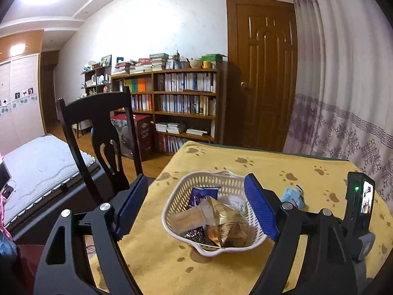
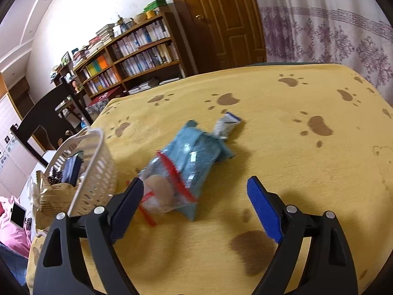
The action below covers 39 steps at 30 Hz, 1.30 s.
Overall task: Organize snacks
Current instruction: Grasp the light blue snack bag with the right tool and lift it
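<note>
A white slotted basket (image 1: 181, 190) holds several wrapped snacks, gold, brown and dark blue. My left gripper (image 1: 196, 184) hovers open above it with nothing between its blue pads (image 1: 260, 207). In the right wrist view the basket (image 2: 98, 167) stands at the left. A light blue snack packet (image 2: 194, 152) with a clear, red-striped end lies on the yellow cloth, and a small grey and blue packet (image 2: 227, 123) lies just behind it. My right gripper (image 2: 195, 186) is open just short of the blue packet, holding nothing. The same blue packet (image 1: 293, 196) shows to the right of the basket.
The table wears a yellow cloth with brown paw prints (image 2: 294, 172). A dark wooden chair (image 1: 98, 132) stands at the table's left side, a bed (image 1: 36, 167) beyond it. The other gripper's body with a lit screen (image 1: 363, 201) is at the right. Bookshelves (image 1: 184, 98), a door and curtains stand behind.
</note>
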{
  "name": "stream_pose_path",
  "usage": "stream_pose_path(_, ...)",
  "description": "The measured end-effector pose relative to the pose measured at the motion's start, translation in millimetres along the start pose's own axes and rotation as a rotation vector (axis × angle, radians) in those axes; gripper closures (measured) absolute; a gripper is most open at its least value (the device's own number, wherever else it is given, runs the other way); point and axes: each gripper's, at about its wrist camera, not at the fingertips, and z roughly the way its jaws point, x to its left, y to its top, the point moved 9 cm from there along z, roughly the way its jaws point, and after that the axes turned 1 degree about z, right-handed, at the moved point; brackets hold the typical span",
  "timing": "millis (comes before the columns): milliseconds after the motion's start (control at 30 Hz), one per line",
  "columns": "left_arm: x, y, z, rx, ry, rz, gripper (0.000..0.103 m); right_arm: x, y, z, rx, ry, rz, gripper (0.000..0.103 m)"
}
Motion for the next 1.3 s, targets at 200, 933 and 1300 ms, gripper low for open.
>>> stream_pose_path(200,19,6,6,0.002,0.027,-0.043,0.021,-24,5,3,0.007,-0.009,0.072,0.017)
stream_pose_path(933,19,-1,16,0.027,0.023,-0.043,0.021,-24,24,56,0.191,0.146,0.300,0.016)
stream_pose_path(1300,14,-5,22,0.049,0.020,-0.032,0.021,11,19,80,0.209,-0.040,0.062,0.014)
